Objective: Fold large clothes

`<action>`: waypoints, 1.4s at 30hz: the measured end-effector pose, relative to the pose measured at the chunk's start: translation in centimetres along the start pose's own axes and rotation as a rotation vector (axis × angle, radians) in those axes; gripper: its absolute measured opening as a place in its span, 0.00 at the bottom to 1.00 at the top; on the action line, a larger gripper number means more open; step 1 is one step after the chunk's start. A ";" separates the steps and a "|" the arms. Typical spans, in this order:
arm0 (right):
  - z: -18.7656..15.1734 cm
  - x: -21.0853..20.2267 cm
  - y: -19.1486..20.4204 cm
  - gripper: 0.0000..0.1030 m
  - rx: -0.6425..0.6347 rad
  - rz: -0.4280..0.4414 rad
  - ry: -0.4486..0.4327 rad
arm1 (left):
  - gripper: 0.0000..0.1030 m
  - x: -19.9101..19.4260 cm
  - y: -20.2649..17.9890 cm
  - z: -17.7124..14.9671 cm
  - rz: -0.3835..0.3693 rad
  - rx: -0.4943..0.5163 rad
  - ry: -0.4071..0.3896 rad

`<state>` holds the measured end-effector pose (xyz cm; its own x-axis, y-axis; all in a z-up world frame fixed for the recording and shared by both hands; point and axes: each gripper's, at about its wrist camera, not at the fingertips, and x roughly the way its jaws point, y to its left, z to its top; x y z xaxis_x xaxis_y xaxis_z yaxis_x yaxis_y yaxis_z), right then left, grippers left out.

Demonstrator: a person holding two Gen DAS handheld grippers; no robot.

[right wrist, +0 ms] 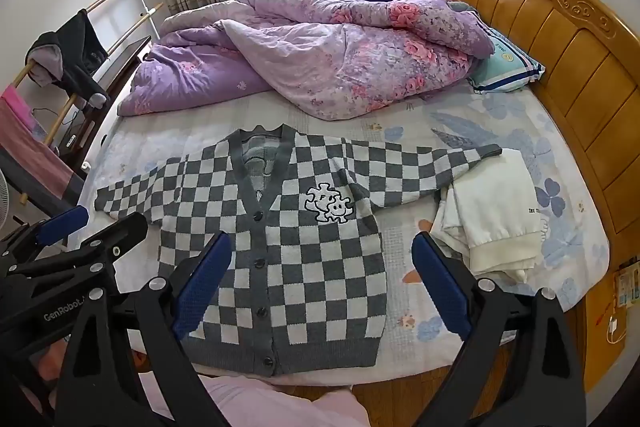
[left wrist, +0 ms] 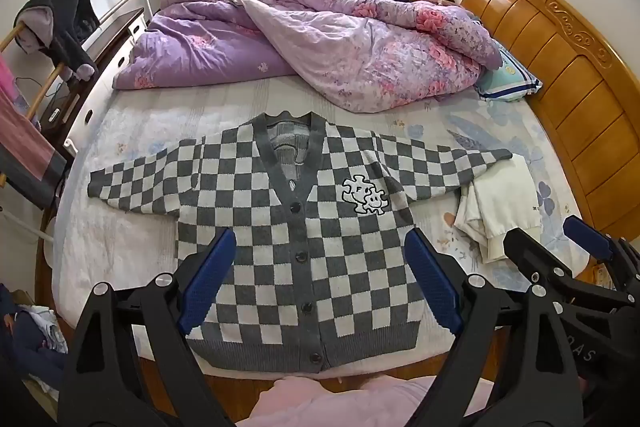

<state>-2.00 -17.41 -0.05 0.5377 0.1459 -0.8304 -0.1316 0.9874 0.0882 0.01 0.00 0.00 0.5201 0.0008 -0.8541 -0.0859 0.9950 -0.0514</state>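
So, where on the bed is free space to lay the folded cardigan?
Bare sheet lies left of the cardigan, above its left sleeve, up to the purple quilt. A narrow strip runs between collar and quilt. The right side is crowded: a white garment lies under the sleeve.

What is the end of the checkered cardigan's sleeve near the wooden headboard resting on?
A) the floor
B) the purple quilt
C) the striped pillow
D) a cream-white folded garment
D: the cardigan lies flat on the bed, and its sleeve end on the headboard side lies over the top edge of the cream-white garment, well short of the purple quilt.
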 end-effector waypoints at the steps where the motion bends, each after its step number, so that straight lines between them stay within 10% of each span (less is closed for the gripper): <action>1: 0.0 0.0 0.0 0.86 0.001 0.001 -0.002 | 0.84 0.0 0.0 0.0 -0.001 0.000 0.000; 42: -0.4 0.4 -0.3 0.86 0.012 0.008 0.018 | 0.84 0.0 0.0 -0.2 -0.002 -0.001 0.016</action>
<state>-2.07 -17.70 -0.60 0.5218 0.1525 -0.8393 -0.1258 0.9869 0.1012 -0.12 -0.07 -0.06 0.5069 -0.0024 -0.8620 -0.0859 0.9949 -0.0533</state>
